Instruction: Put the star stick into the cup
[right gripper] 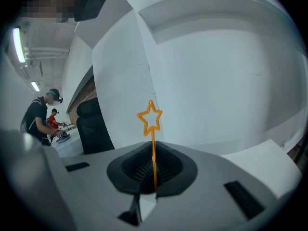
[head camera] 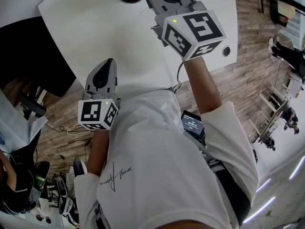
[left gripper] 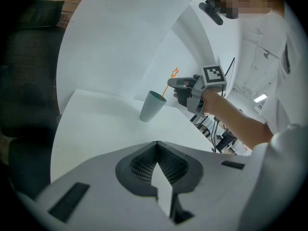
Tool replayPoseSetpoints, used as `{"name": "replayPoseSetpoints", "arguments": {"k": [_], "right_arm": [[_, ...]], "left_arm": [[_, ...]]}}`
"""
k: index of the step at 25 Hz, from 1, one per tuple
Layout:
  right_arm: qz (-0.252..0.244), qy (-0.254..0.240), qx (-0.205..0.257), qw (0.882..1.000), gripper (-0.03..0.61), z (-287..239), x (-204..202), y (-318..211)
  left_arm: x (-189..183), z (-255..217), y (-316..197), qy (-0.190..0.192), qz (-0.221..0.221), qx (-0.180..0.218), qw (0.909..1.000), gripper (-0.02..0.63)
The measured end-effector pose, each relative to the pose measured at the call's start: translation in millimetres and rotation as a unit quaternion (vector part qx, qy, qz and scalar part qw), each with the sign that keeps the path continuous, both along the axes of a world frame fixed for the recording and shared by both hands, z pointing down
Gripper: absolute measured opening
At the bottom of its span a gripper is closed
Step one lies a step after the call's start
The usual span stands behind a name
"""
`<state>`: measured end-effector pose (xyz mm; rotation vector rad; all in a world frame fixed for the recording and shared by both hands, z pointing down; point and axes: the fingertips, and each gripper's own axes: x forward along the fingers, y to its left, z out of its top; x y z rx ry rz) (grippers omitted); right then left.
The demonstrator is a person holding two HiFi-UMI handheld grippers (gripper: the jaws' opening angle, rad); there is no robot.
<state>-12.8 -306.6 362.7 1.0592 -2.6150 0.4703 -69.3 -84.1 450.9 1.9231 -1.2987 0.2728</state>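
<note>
My right gripper (right gripper: 153, 150) is clamped on the star stick (right gripper: 150, 118), star end up, its lower tip seemingly at the mouth of the teal cup (left gripper: 152, 106). Insertion is in hand: next I lower it straight, then release. My left gripper (left gripper: 157, 148) hangs back, jaws together on nothing.

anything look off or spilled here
Nothing stands out: the cup stands on its base on the white table, nothing spilled. The star stick is straight, clamped in the right gripper, its lower end near the cup's mouth.
</note>
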Motion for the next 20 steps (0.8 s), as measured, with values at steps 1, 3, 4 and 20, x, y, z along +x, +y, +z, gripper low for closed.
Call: {"name": "replayPoseSetpoints", "arguments": {"k": [1, 3, 4, 20], "right_arm": [[0.001, 0.0, -0.001, 1.0, 0.018, 0.4, 0.4, -0.2], [0.002, 0.001, -0.002, 1.0, 0.02, 1.7, 0.8, -0.6], [0.003, 0.001, -0.003, 1.0, 0.02, 2.6, 1.1, -0.7], [0.004, 0.01, -0.014, 1.0, 0.058, 9.6, 2.0, -1.6]], "left_arm": [[0.1, -0.2, -0.2, 0.0, 0.0, 0.0, 1.0, 0.008], [-0.1, -0.1, -0.4, 0.001, 0.001, 0.0, 1.0, 0.008], [-0.1, -0.3, -0.5, 0.001, 0.001, 0.0, 1.0, 0.008], [2.1, -6.6, -4.4, -0.013, 0.006, 0.015, 0.9998, 0.008]]}}
